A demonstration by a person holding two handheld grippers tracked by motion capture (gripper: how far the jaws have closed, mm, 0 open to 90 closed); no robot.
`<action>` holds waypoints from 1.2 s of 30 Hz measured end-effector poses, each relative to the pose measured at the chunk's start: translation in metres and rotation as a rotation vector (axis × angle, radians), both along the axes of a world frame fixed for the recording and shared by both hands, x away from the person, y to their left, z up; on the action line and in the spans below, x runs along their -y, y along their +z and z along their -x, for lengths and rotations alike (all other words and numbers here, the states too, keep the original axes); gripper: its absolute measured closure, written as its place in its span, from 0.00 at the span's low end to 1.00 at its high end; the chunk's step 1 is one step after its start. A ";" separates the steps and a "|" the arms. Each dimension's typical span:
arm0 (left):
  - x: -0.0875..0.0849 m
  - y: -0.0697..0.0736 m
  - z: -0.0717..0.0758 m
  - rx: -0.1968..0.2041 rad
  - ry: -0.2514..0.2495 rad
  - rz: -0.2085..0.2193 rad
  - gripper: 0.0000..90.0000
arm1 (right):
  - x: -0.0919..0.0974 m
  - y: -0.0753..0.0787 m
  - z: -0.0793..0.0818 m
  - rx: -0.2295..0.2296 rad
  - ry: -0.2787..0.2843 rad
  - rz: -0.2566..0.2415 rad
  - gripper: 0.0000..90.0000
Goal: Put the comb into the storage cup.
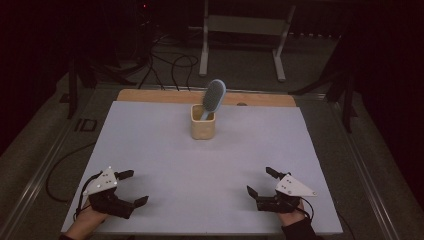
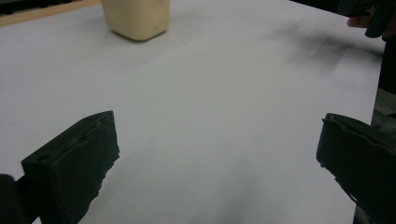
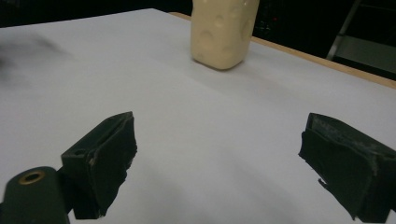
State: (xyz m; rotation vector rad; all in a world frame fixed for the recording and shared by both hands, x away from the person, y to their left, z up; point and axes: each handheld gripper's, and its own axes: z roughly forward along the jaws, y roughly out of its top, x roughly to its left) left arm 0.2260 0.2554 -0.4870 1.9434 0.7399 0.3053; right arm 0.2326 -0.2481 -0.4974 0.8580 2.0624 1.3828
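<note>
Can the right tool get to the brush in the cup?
Probably yes. The right tool is open, and nothing lies on the white table between it and the beige cup. The blue brush sticks up out of it.

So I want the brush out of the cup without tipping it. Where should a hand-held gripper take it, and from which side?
Probably by the brush just below its oval head, above the rim of the cup. The handle stands inside the cup and leans right, so only the upper part is free. Come from above, lifting along that lean.
</note>
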 end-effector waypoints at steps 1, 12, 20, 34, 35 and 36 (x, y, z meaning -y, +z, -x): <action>-0.001 -0.002 0.002 -0.005 0.006 0.000 0.00 | 0.000 0.000 0.000 0.002 0.001 0.005 0.11; -0.003 -0.020 0.023 -0.025 0.028 -0.014 0.00 | 0.001 -0.001 0.000 0.001 0.000 0.004 0.11; -0.010 -0.024 0.030 -0.003 0.077 -0.042 0.00 | 0.002 0.000 0.000 0.001 -0.003 -0.003 0.11; -0.020 -0.028 0.025 0.050 0.220 -0.069 0.00 | 0.000 -0.001 -0.001 0.002 0.011 0.009 0.11; -0.020 -0.028 0.025 0.051 0.223 -0.064 0.00 | 0.000 -0.001 -0.001 0.001 0.011 0.009 0.11; -0.021 -0.028 0.025 0.056 0.225 -0.065 0.00 | 0.000 -0.001 -0.001 0.002 0.011 0.008 0.11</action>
